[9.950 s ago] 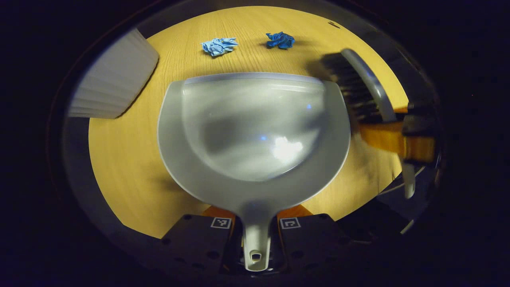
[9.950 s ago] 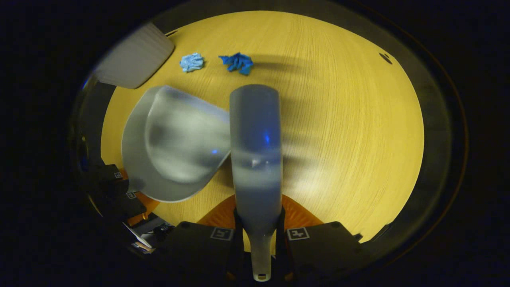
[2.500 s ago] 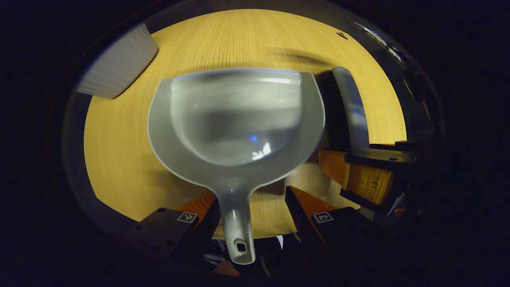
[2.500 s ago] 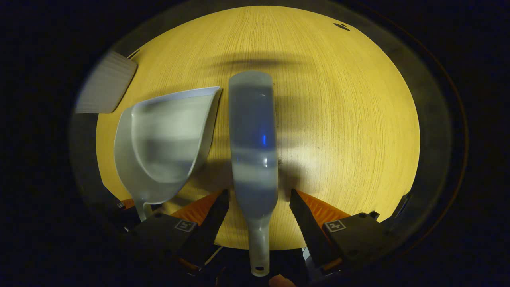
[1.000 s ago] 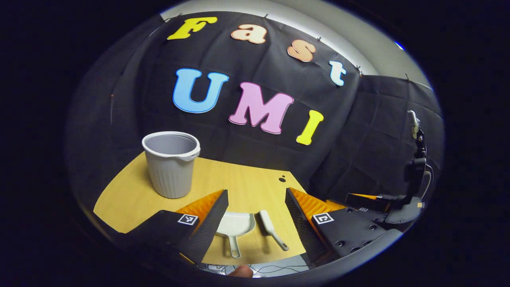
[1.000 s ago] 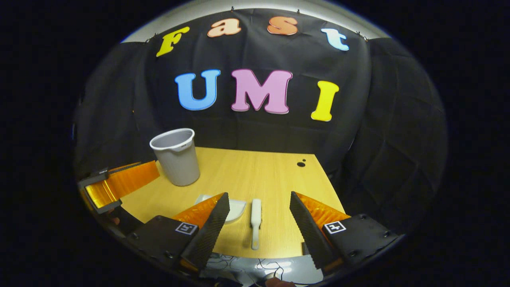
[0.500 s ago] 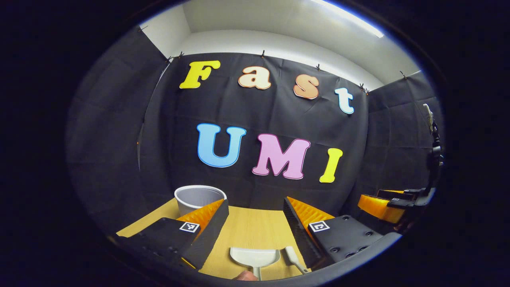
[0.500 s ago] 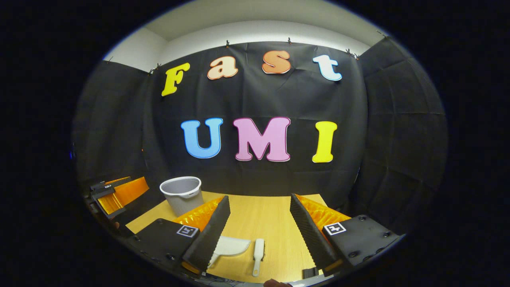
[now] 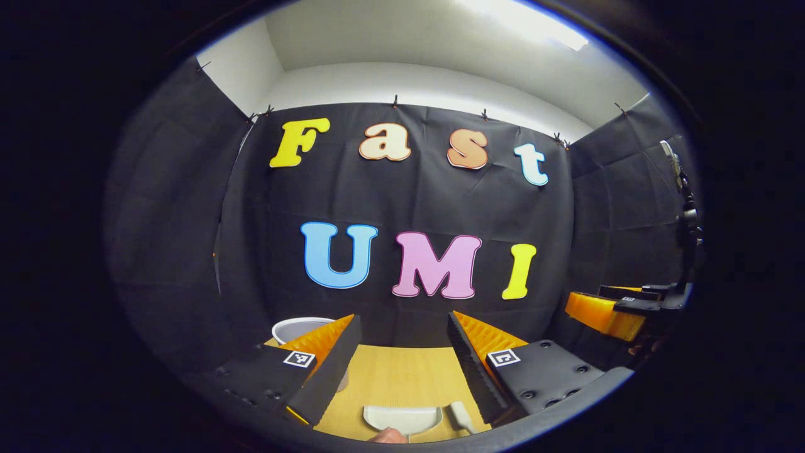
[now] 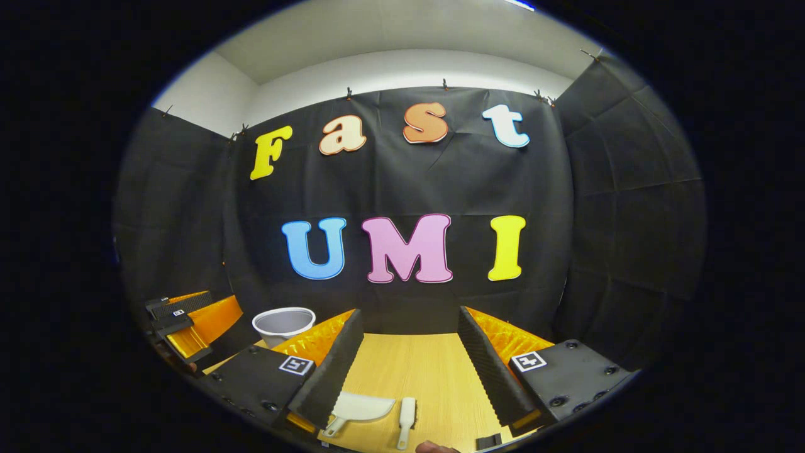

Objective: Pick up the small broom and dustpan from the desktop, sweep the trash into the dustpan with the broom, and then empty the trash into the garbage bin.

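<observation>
Bin (image 10: 283,325) sits at 9 o'clock on the desk (image 10: 409,365); dustpan (image 10: 363,406) and broom (image 10: 406,420) lie side by side at 6 o'clock. We've released both and pulled up and back since a few seconds ago, no trash on the visible desk, so we judge the task done. Left gripper (image 9: 400,352) and right gripper (image 10: 410,352) are raised, level, facing the wall, fingers spread, empty.

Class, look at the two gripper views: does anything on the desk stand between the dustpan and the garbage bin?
Nothing visible does. In the right gripper view the dustpan lies beside the broom at the near edge of the desk, the garbage bin stands farther back to the left, and the stretch between shows bare wood.
</observation>
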Available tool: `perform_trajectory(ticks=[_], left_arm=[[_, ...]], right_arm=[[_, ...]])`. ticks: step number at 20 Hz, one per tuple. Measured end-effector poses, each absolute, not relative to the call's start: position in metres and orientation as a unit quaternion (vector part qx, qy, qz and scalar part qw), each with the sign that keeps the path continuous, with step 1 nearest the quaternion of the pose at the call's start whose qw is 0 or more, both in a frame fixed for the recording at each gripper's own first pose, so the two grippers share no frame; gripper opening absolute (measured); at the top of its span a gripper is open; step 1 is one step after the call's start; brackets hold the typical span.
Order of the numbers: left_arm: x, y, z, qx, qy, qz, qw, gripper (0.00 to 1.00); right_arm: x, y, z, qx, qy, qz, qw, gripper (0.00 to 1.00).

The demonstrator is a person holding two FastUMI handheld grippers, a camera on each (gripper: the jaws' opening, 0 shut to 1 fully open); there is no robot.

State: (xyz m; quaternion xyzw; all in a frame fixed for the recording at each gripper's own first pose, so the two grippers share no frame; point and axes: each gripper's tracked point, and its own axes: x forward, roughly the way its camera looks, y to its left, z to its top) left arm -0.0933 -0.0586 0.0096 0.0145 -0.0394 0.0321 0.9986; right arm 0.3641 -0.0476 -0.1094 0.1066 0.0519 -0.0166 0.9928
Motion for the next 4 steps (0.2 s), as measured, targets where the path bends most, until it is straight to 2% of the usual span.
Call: perform_trajectory(ticks=[4], left_arm=[[-0.0991,-0.0646,0.0025,0.021,-0.025,0.043,0.999,0.82]], right_arm=[[0.3557,-0.0487,-0.1035,0.111,0.041,-0.015,0.993,0.98]])
